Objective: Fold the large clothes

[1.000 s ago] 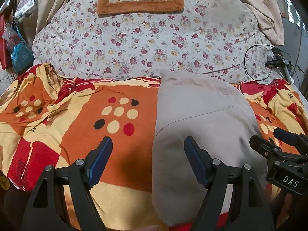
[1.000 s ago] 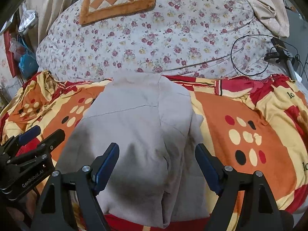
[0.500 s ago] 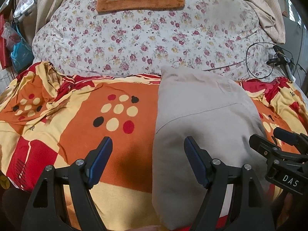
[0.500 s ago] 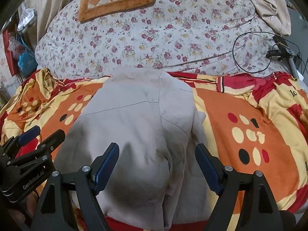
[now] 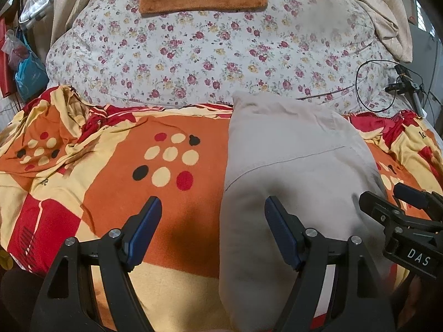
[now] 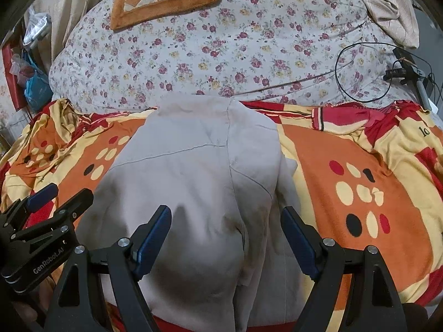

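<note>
The left tool hangs wide open, gripping nothing, over the garment's left edge; the beige garment, already narrowed lengthwise, lies mid-bed on the orange blanket. The right tool gapes empty above it; next, probably, each must pinch the near hem and fold it toward the bed's far edge.

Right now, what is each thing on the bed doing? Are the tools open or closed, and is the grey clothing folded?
Left tool: open, holding nothing.
Right tool: open, holding nothing.
Grey garment: folded into a long strip, lying flat on the blanket.
Orange blanket: spread out, bunched at its far left corner.
Black cable: looped on the floral quilt.
</note>
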### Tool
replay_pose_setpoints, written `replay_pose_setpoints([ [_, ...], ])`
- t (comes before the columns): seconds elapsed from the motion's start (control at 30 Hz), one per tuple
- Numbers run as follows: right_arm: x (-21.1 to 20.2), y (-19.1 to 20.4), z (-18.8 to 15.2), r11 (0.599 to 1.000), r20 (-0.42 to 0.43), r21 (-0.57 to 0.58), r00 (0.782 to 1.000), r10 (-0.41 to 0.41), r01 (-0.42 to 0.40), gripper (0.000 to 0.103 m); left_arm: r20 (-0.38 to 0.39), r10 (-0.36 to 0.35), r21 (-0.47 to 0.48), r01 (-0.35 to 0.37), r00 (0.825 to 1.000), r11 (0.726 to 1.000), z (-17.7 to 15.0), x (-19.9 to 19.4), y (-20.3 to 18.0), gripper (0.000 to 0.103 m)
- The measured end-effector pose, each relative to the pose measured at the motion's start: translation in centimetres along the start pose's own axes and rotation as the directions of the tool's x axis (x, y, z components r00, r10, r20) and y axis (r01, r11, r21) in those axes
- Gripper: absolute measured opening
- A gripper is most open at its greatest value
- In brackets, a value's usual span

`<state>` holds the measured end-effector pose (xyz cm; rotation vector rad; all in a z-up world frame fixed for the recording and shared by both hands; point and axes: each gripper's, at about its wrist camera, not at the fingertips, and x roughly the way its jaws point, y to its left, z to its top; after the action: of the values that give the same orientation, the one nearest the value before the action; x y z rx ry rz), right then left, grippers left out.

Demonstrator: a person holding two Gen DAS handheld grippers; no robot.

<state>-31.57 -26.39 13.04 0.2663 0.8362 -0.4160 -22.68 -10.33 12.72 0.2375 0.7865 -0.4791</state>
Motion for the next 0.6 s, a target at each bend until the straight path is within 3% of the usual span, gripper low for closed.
replay_pose_setpoints([
  [0.6, 0.71, -0.02, -0.03, 1.0, -0.018, 0.004, 1.0, 0.001, -0.001, 0.082, -0.007, 0.0, 0.005, 0.0, 1.0, 1.0, -0.03, 0.25, -0.2, 0.077],
])
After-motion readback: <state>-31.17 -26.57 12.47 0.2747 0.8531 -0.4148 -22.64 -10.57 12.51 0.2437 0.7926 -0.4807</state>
